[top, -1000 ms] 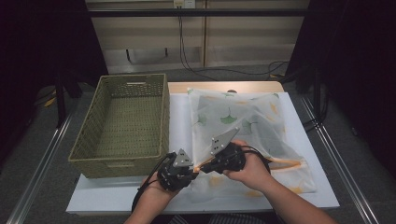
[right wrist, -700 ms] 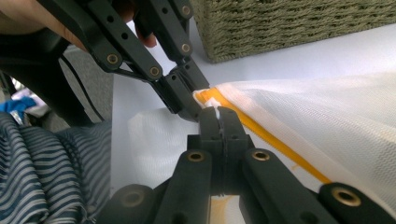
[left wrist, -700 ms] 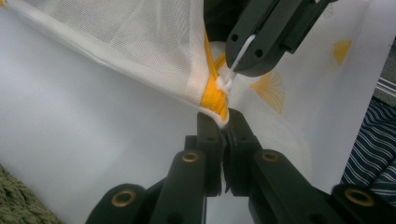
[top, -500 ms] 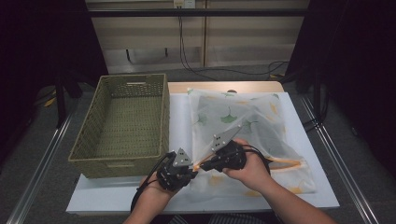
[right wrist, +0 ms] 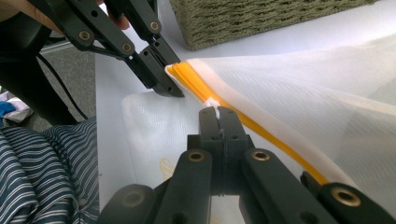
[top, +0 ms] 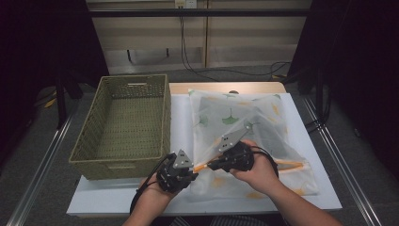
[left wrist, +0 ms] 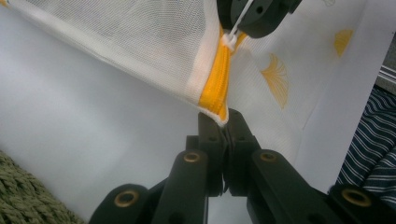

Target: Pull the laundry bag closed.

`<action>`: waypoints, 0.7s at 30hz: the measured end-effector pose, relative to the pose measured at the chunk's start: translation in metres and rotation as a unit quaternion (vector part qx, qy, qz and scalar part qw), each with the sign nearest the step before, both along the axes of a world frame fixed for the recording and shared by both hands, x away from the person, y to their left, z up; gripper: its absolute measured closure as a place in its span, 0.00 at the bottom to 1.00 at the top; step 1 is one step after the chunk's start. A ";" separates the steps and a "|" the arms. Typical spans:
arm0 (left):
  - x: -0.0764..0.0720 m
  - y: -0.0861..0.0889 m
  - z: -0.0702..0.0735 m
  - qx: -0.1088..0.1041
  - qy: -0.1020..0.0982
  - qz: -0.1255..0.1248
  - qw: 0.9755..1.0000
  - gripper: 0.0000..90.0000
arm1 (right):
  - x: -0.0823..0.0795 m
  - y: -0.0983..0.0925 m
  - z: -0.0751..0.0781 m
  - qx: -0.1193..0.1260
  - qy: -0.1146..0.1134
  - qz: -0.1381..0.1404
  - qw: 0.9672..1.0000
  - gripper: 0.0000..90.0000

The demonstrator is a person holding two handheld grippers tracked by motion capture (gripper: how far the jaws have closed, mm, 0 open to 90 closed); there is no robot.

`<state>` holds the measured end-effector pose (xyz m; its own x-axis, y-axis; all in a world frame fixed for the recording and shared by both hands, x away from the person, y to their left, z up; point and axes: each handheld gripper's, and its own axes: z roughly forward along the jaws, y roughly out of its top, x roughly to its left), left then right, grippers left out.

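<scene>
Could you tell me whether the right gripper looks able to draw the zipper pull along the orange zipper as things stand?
Probably yes: the right gripper is shut on the zipper pull, the left gripper pins the zipper end, and the orange zipper lies unobstructed.

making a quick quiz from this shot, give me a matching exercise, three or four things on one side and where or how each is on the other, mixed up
Things:
1. left gripper
2. right gripper
3. woven basket
4. mesh laundry bag

States:
A. empty, on the table's left side
B. shut on the white zipper pull
C. lying on the white table, leaf-print pillow inside
D. shut on the bag's corner at the end of the orange zipper

Pairs: 1-D, 2-B, 3-A, 4-C
</scene>
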<state>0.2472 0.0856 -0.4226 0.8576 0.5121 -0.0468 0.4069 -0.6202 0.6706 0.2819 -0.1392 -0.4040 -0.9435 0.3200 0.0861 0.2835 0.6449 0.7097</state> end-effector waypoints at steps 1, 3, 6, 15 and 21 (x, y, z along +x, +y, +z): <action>0.000 0.000 0.000 -0.001 -0.001 0.000 1.000 0.98 | -0.001 -0.001 0.000 -0.003 0.001 -0.004 1.000 1.00; 0.001 0.001 0.000 0.005 -0.002 -0.005 1.000 0.98 | -0.002 -0.004 0.001 -0.008 -0.005 -0.008 1.000 1.00; 0.001 0.003 0.001 0.012 0.003 -0.005 1.000 0.98 | -0.004 -0.008 0.003 -0.005 -0.006 -0.009 1.000 1.00; 0.001 0.003 -0.002 0.007 0.011 -0.005 1.000 0.98 | -0.011 -0.023 0.008 -0.005 -0.012 -0.019 1.000 1.00; 0.002 0.004 -0.002 0.014 0.009 -0.009 1.000 0.98 | -0.014 -0.031 0.014 -0.005 -0.018 -0.028 0.999 1.00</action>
